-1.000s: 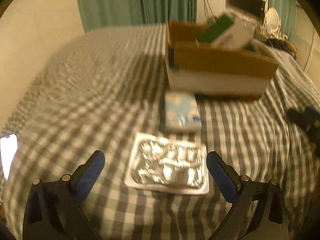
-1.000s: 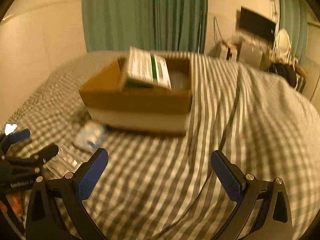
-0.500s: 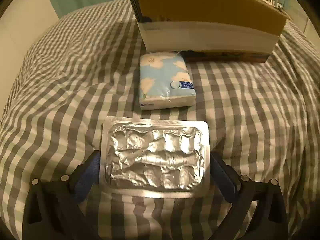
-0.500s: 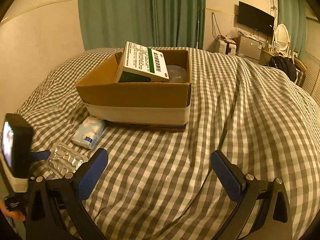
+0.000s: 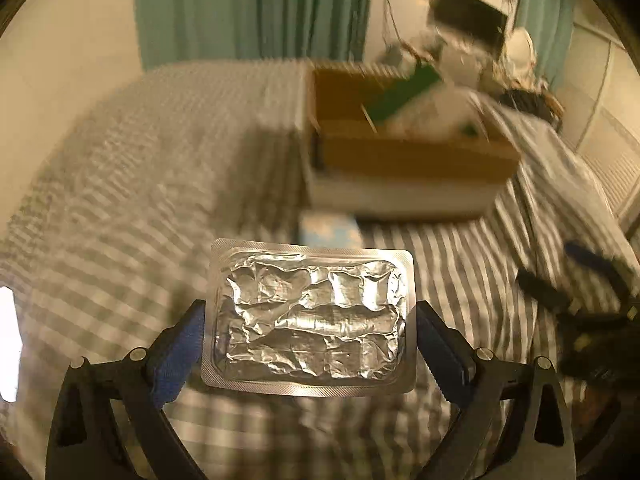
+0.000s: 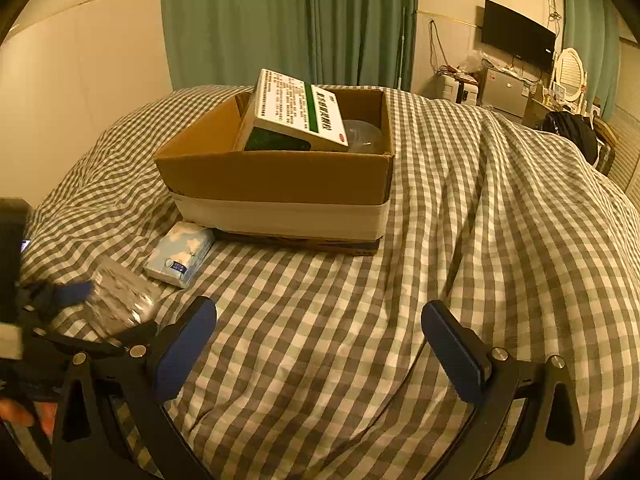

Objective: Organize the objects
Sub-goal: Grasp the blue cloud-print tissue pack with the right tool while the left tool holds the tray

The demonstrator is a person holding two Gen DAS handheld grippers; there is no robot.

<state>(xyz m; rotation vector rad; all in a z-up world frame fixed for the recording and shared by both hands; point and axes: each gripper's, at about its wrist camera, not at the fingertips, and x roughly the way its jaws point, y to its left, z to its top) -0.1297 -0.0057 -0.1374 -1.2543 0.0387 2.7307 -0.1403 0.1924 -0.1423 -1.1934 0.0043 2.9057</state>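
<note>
Foil blister pack (image 5: pixel 310 318) clamped crosswise in left gripper (image 5: pixel 310 344), long axis jaw to jaw, lifted short of cardboard box (image 5: pixel 404 164); box straight ahead; right gripper (image 6: pixel 318 346) spread wide, empty, equally near box

— What's that crinkled silver foil blister pack (image 5: pixel 310 318) doing?

— It's lifted off the checked bedcover, flat and level, pinched at both short edges.

— And the small pale-blue flowered tissue packet (image 6: pixel 179 253)?

— Lying flat, touching the open brown cardboard box (image 6: pixel 280 182), where a white-and-green carton (image 6: pixel 298 114) leans tilted.
</note>
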